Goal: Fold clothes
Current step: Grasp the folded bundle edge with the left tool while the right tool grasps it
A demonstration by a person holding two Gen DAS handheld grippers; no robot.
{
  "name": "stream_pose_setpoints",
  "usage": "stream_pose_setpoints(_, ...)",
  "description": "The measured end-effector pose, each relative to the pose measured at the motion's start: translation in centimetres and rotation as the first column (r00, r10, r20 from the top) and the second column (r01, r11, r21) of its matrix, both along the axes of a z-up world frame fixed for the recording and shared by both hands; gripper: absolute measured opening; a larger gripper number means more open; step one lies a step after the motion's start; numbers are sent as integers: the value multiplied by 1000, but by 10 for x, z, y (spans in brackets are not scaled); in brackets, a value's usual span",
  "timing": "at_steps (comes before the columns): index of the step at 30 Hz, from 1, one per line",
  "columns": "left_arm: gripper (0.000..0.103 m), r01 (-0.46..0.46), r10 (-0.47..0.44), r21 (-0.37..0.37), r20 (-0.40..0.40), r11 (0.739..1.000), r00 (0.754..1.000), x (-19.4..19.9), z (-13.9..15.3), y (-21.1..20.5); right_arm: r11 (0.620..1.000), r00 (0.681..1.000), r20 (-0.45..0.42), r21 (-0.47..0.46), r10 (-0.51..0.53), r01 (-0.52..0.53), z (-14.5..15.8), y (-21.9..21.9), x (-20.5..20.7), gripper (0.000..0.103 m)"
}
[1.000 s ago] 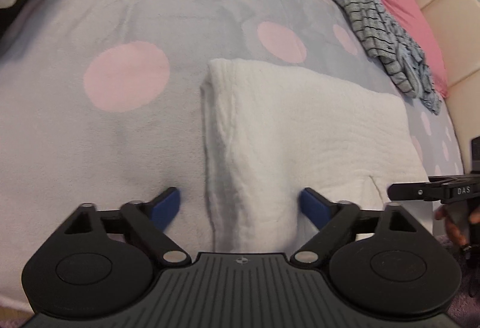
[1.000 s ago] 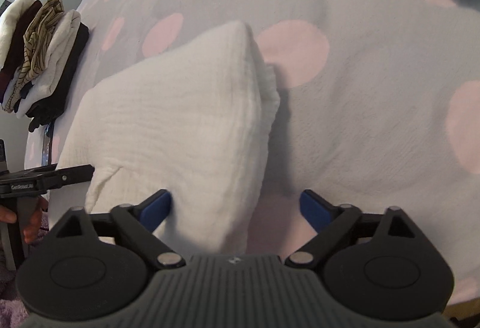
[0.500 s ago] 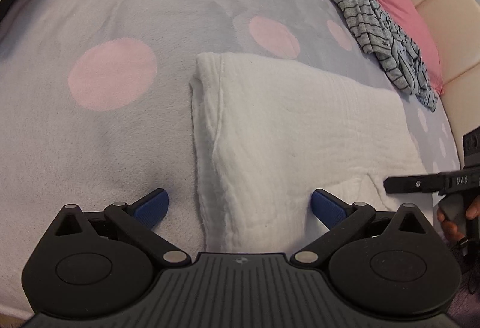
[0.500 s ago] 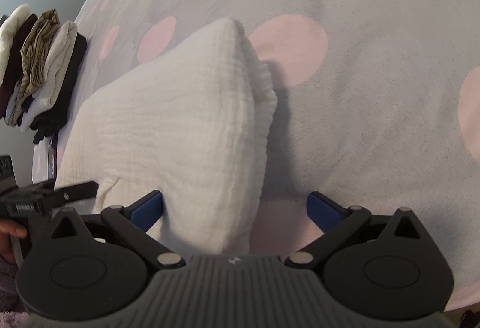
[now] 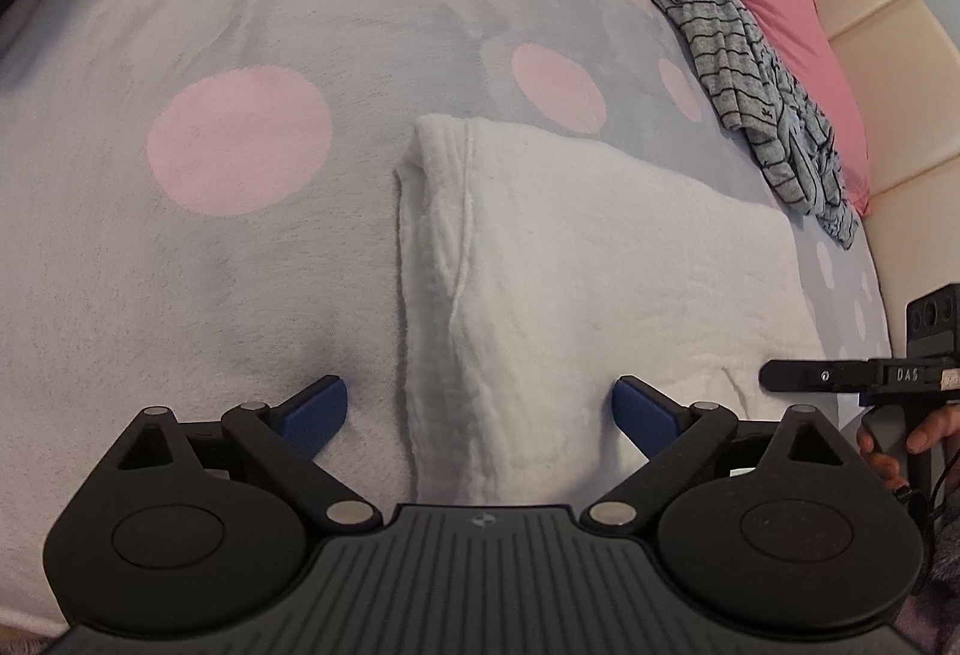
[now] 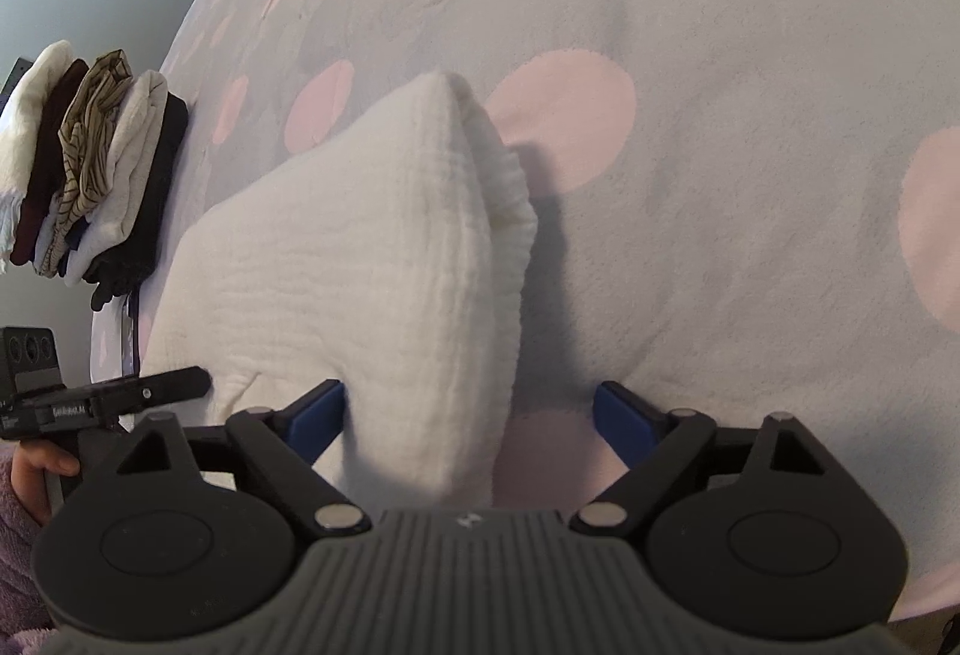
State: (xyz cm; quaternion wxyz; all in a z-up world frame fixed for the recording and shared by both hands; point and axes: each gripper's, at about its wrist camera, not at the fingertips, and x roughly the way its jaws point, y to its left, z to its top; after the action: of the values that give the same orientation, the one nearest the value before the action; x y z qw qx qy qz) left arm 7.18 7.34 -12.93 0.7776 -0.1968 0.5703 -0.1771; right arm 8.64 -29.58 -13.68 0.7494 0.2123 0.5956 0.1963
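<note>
Left wrist view: we count one white folded cloth (image 5: 576, 283) on the blanket (image 5: 180, 295), its left edge between the released jaws of our left gripper (image 5: 480, 406); one striped garment (image 5: 738, 73) lies far ahead-right.

Right wrist view: our right gripper (image 6: 468, 415) is closing around the cloth's right edge, pads not yet pressing; one stack of folded clothes (image 6: 90, 175) sits ahead-left.

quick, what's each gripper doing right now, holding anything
left gripper: open, fingers either side of the white folded cloth edge, not gripping.
right gripper: closing, the cloth's other edge between its fingers, not yet pinched.
</note>
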Motion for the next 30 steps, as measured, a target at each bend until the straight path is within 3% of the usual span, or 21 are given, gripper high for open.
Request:
stream_pose_setpoints(3,103,-4,4,-15,-9,1000,1000,4,-4,0,1000,1000,-4,8,-3,3,-5,-1,3,91)
stream_pose_setpoints(7,103,30,-30,24,6,999,1000,3,-3,-7,1000,999,27,-10,26,-26,-5,3,2,87)
stream_pose_setpoints(9,102,55,-56,50,26,997,998,0,-1,-12,998,996,72,-31,60,-58,0,6,-2,72)
stream_pose_setpoints(10,99,57,-59,56,35,997,998,-1,0,-13,998,994,86,-2,70,-70,1,7,-3,47)
stream_pose_setpoints(11,96,56,-58,59,44,997,997,-2,1,-12,995,993,88,50,78,-83,1,8,-2,29)
stream_pose_setpoints(14,70,53,-55,32,70,998,996,-3,5,-8,993,988,105,36,108,-113,2,16,-2,29)
stream_pose_setpoints(16,44,57,-56,-20,79,998,995,-4,7,-4,993,988,107,43,108,-113,2,15,-2,29)
stream_pose_setpoints(18,35,59,-55,-47,75,997,996,-4,7,-4,992,988,109,52,105,-112,4,13,-2,28)
stream_pose_setpoints(22,25,64,-60,-40,94,997,994,-6,12,-3,990,984,137,69,109,-120,15,10,-6,25)
stream_pose_setpoints(30,21,57,-49,-46,164,997,985,-13,36,-2,987,974,208,111,94,-118,41,7,-12,23)
